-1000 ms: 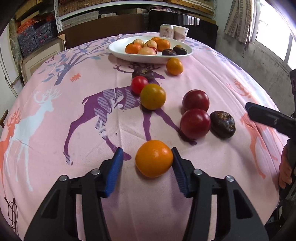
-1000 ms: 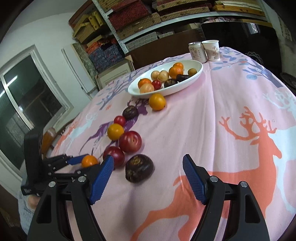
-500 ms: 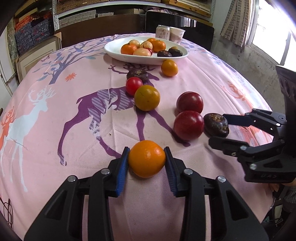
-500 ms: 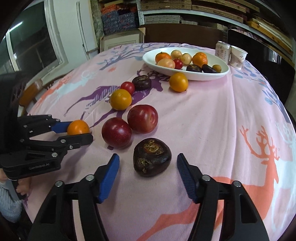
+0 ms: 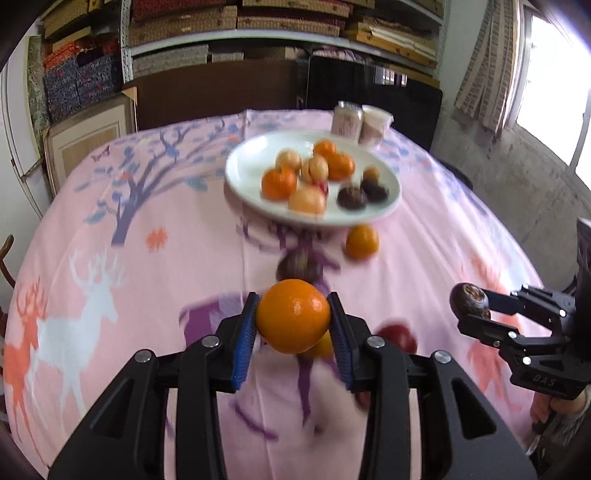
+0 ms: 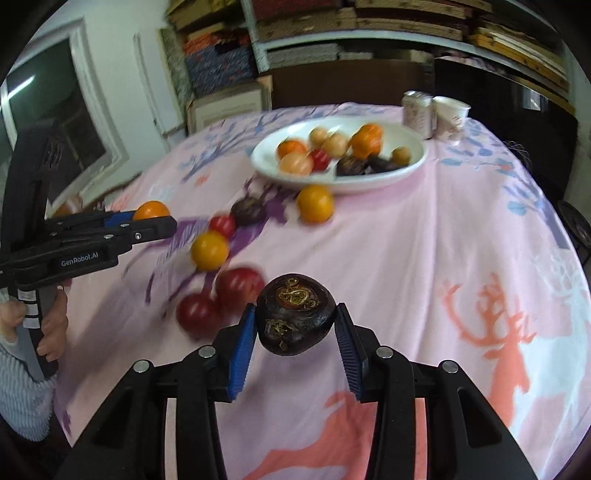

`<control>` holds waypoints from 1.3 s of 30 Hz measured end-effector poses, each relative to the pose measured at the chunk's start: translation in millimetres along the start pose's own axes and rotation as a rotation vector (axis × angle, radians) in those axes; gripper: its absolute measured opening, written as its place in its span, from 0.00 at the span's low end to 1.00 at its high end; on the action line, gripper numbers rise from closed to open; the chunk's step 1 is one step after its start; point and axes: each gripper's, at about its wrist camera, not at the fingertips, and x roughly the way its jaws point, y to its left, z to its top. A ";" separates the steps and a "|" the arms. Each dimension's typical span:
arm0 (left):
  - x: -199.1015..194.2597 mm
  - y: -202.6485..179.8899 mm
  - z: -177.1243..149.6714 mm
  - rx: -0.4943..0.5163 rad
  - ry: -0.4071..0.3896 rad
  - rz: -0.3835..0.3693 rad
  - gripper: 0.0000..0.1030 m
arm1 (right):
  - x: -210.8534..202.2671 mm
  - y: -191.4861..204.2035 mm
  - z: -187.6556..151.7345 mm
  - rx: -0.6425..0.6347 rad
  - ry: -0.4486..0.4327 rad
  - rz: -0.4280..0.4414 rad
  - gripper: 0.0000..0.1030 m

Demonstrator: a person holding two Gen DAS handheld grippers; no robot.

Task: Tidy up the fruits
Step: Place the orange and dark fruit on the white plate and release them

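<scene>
My left gripper point(image 5: 293, 334) is shut on an orange point(image 5: 293, 320) and holds it above the table; it also shows in the right wrist view point(image 6: 151, 218). My right gripper point(image 6: 295, 332) is shut on a dark purple fruit point(image 6: 295, 315), lifted off the cloth; it shows at the right of the left wrist view point(image 5: 471, 301). A white plate point(image 6: 373, 181) with several fruits stands at the far side. Loose fruits lie before it: an orange point(image 6: 314, 204), a dark fruit point(image 6: 248, 211), a small red fruit point(image 6: 222, 225), a yellow-orange one point(image 6: 209, 251) and two red ones point(image 6: 238, 286).
A pink tablecloth with deer prints point(image 6: 461, 258) covers the round table. A can point(image 6: 417, 110) and a paper cup point(image 6: 448, 112) stand behind the plate. Shelves with boxes point(image 5: 221, 33) and a dark cabinet line the back wall.
Both grippers closed on their fruits and lifted them off the table: left with the orange, right with the dark purple fruit. Both now sit higher and nearer the plate.
</scene>
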 end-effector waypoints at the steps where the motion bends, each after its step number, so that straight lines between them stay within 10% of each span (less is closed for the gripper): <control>1: 2.5 -0.6 10.5 -0.006 -0.010 0.000 0.35 | -2.8 -6.4 11.6 0.019 -0.028 -0.003 0.42; 14: 122.2 24.0 117.8 -0.127 0.004 0.054 0.35 | 83.8 -40.7 126.6 0.107 -0.133 -0.011 0.43; 16: 138.0 29.8 120.7 -0.139 0.012 0.048 0.51 | 92.9 -47.1 125.1 0.132 -0.166 -0.012 0.66; 18: 145.5 32.7 118.1 -0.150 -0.006 0.052 0.71 | 96.4 -55.0 123.2 0.138 -0.164 -0.019 0.68; 31: 111.6 41.2 119.2 -0.182 -0.038 0.062 0.77 | 81.9 -84.4 105.4 0.303 -0.226 0.026 0.71; 39: 73.9 26.7 55.9 -0.074 -0.036 0.168 0.86 | 57.1 -74.3 84.0 0.314 -0.249 0.051 0.76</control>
